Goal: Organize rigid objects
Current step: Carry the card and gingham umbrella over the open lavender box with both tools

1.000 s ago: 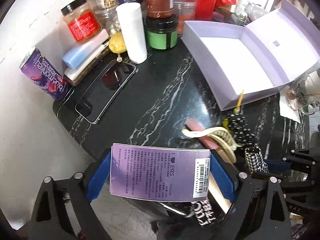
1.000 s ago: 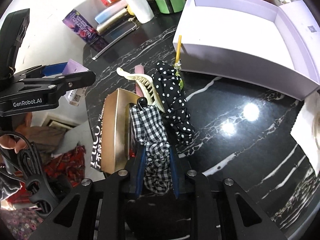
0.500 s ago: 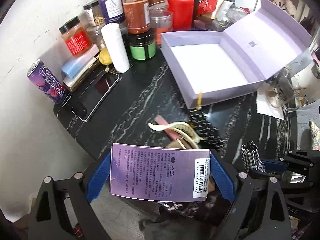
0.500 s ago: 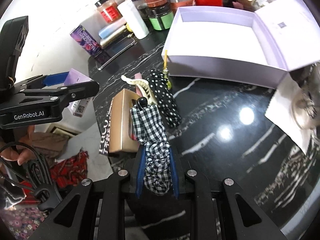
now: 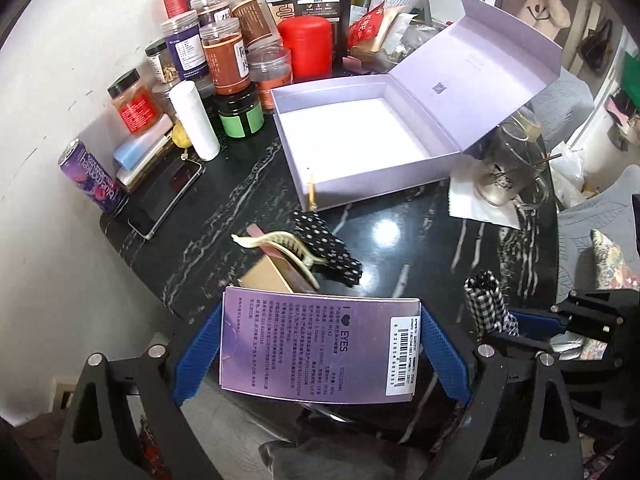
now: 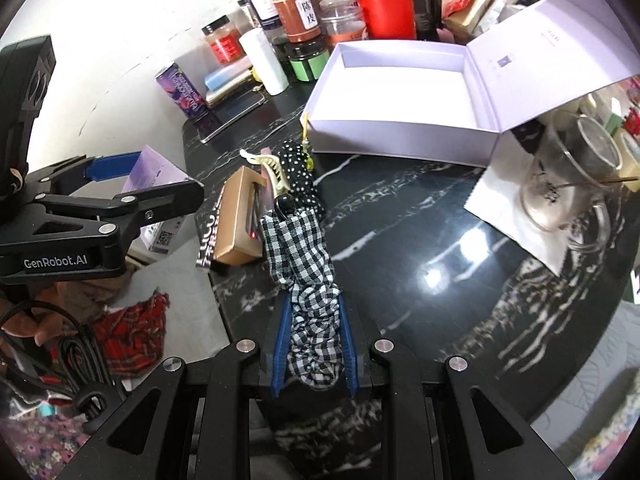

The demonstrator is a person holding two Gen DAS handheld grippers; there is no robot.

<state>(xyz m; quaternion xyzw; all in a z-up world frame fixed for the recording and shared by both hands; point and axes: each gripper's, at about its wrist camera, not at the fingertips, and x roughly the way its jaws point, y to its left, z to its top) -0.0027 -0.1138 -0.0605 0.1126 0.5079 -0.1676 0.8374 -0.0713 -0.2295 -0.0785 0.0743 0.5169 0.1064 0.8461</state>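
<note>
L grip [image 5: 320, 350] clamps purple carton [image 5: 320, 344] | R grip [image 6: 314, 344] pinches checked scrunchie [image 6: 308, 280] | lilac box [image 6: 400, 136] empty, I've nothing stowed | hair claw [image 5: 280, 246], dotted scrunchie [image 5: 326, 248], tan box [image 6: 238, 220] left

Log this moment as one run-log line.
left tool: shut on flat purple cardboard packet | right tool: shut on black-and-white checked fabric scrunchie | open lilac cardboard box: empty

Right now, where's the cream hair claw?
Left wrist view: the hair claw sits mid-table on the gold box, with the polka-dot scrunchie to its right, short of the open lilac box.
</note>
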